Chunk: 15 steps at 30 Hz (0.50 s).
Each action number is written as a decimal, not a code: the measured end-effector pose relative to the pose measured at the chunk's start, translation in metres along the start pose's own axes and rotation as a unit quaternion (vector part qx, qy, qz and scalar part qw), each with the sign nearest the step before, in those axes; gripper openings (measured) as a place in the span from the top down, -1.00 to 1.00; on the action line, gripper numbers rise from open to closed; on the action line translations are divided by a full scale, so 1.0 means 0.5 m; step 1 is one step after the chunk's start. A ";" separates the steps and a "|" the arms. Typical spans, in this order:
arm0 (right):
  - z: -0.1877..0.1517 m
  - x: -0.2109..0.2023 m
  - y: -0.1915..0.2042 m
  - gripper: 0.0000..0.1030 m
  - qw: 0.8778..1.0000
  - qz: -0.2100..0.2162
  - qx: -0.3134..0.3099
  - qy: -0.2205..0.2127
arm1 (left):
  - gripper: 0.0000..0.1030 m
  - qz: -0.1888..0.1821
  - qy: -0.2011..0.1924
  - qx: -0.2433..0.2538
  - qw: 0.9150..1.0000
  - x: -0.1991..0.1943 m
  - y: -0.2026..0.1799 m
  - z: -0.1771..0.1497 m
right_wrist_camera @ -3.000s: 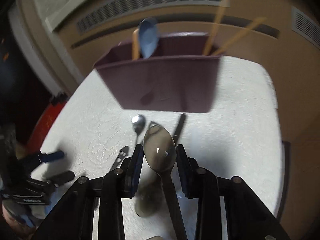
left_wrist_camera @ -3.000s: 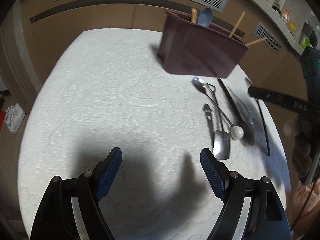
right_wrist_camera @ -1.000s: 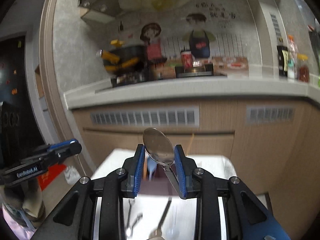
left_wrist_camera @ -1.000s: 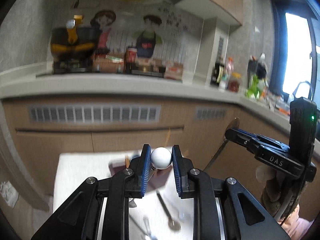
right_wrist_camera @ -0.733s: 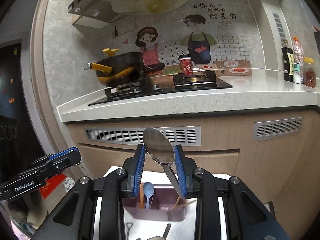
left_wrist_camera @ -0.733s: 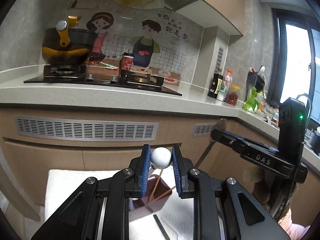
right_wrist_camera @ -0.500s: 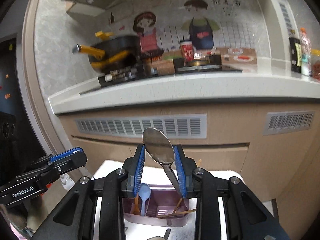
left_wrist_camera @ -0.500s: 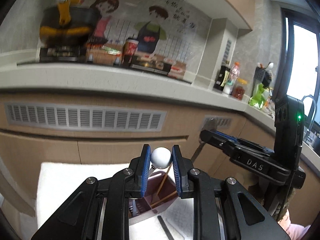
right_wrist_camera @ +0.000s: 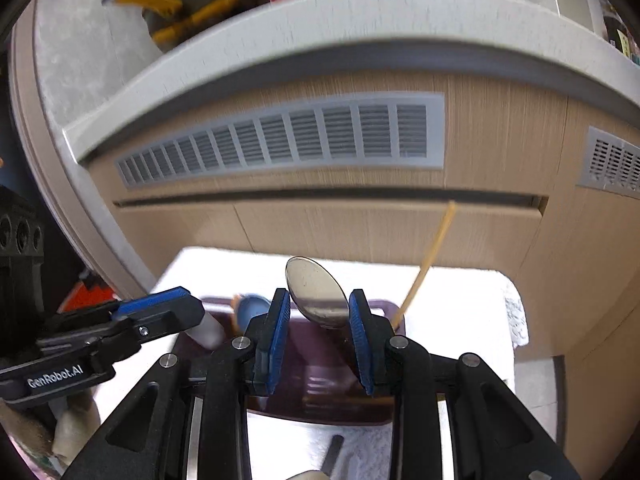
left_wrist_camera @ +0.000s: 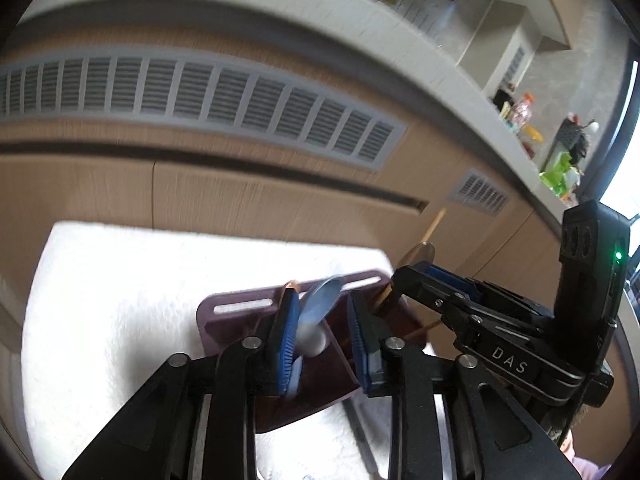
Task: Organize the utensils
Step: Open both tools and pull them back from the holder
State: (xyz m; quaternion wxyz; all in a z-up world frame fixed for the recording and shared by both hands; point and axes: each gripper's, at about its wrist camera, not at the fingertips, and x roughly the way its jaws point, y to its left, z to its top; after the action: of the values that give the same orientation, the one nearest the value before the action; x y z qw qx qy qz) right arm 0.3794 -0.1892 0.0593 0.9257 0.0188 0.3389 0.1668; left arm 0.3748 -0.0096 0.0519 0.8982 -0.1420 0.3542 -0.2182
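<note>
Both views are bright but smeared by motion blur — the vent grille (left_wrist_camera: 192, 96) and countertop edge (right_wrist_camera: 320, 12) streak sideways. Daylight floods from a window (left_wrist_camera: 624, 184) right of the grille, blowing out the white tablecloth (left_wrist_camera: 120, 280) below it. Fisheye bending curves the countertop; the corners fall into black vignette.

right gripper (right_wrist_camera: 318, 336): jaws clamp metal spoon (right_wrist_camera: 318, 294) | above maroon caddy (right_wrist_camera: 320, 392)
</note>
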 end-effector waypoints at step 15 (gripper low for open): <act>-0.133 -0.133 0.019 -0.44 0.994 -0.087 -0.056 -0.033 | -0.26 0.102 -0.013 0.009 0.995 -0.117 0.030 -0.172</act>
State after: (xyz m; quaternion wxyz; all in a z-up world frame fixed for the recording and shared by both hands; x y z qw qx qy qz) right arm 0.2867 -0.2070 0.0508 0.9471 -0.0569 0.2985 0.1034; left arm 0.2812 0.0235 0.0184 0.9214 -0.0998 0.3537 -0.1264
